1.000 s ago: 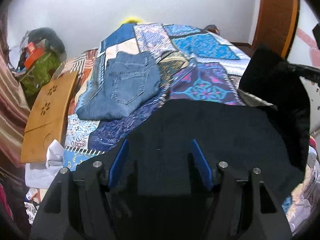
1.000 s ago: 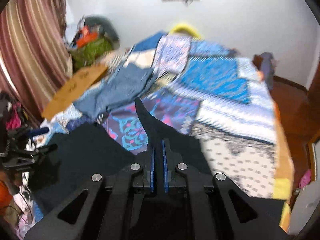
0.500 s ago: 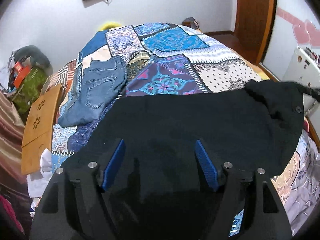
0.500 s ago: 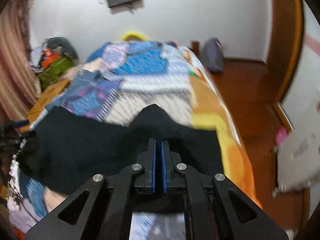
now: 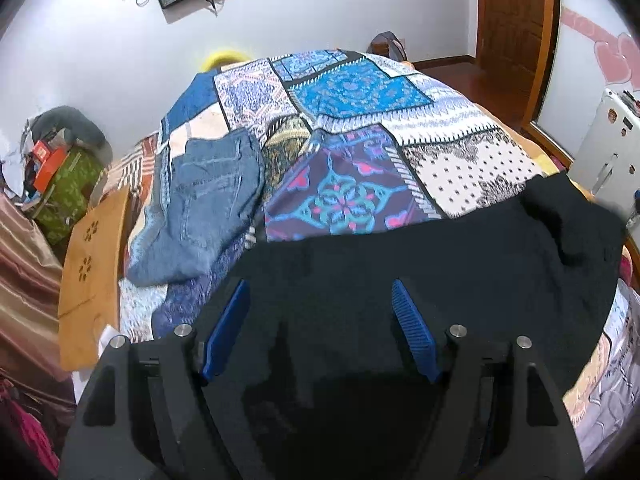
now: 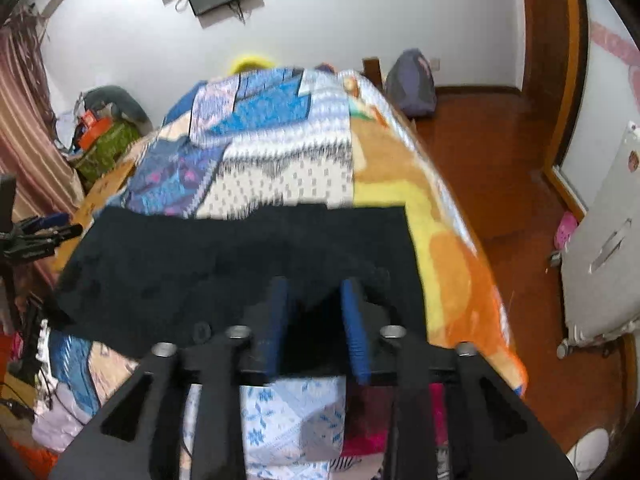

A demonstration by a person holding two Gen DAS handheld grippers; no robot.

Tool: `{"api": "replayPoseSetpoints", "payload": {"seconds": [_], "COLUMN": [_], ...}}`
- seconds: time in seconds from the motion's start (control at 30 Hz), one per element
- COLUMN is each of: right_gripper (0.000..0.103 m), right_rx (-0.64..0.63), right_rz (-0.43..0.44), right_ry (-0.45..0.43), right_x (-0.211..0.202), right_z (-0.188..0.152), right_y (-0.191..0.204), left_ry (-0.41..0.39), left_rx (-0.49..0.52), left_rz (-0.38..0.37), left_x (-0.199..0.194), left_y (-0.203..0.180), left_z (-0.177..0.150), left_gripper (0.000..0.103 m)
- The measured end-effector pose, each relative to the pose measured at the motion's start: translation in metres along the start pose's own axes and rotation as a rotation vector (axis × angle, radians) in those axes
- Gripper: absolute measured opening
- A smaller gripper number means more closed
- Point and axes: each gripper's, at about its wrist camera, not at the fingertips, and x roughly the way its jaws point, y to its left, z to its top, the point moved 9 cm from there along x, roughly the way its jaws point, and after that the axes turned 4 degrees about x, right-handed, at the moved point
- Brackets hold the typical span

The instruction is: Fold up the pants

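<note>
Progress: I judge the black pants [image 5: 420, 264] are laid out across the near end of the bed [image 5: 460, 160], spread wide from side to side; no fold is visible in them yet, so the folding proper looks still ahead.
Done pile: a pair of blue jeans [image 5: 204, 204] already lies folded further up the bed on the left, well apart from the black pair.
Left to do: smooth the rumpled bunch at the pants' right end, then bring one half over the other and double the length.
Pants position: flat on the patchwork bedspread [image 5: 352, 92], their far edge running straight across it, their near edge toward me; in the right wrist view the right end lies beside the orange blanket [image 6: 448, 248].
Left gripper [image 5: 320, 328]: released, jaws standing wide over the dark cloth with nothing pinched between the blue pads [image 5: 226, 326]; it has just been opening a little further.
Right gripper [image 6: 316, 320]: jaws have just been opening from a tight clench; I see a gap between the pads, with black cloth lying under and behind them, not pressed, so I read it as let go.
Pose: both grippers tilt steeply down toward the near edge of the bed, one over each end of the pants.
Side clutter: a wooden board [image 5: 92, 276] leans beside the bed at left.
</note>
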Motion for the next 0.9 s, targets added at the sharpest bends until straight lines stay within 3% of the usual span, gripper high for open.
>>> {"api": "replayPoseSetpoints", "payload": {"seconds": [0.2, 0.33, 0.67, 0.73, 0.8, 0.9], "right_gripper": [0.043, 0.043, 0.043, 0.046, 0.046, 0.038], "right_rx": [0.042, -0.009, -0.066, -0.052, -0.085, -0.140], "right_rz": [0.007, -0.014, -0.024, -0.008, -0.020, -0.045], "right_ry": [-0.109, -0.077, 0.127, 0.172, 0.158, 0.159], "right_x": [-0.015, 0.010, 0.137, 0.153, 0.154, 0.153], "right_z": [0.033, 0.045, 0.038, 0.030, 0.029, 0.025], "right_y": [-0.010, -0.012, -0.017, -0.017, -0.015, -0.013], "left_ry": [-0.006, 0.018, 0.125, 0.138, 0.142, 0.143], "left_rx": [0.010, 0.025, 0.037, 0.027, 0.016, -0.001], "left_rz": [-0.019, -0.031, -0.058, -0.072, -0.076, -0.076], "left_x": [0.017, 0.034, 0.073, 0.078, 0.081, 0.084], "left_y": [-0.009, -0.018, -0.031, -0.032, -0.032, -0.031], "left_z": [0.019, 0.022, -0.003, -0.007, -0.009, -0.009], "left_gripper": [0.075, 0.075, 0.075, 0.075, 0.078, 0.081]}}
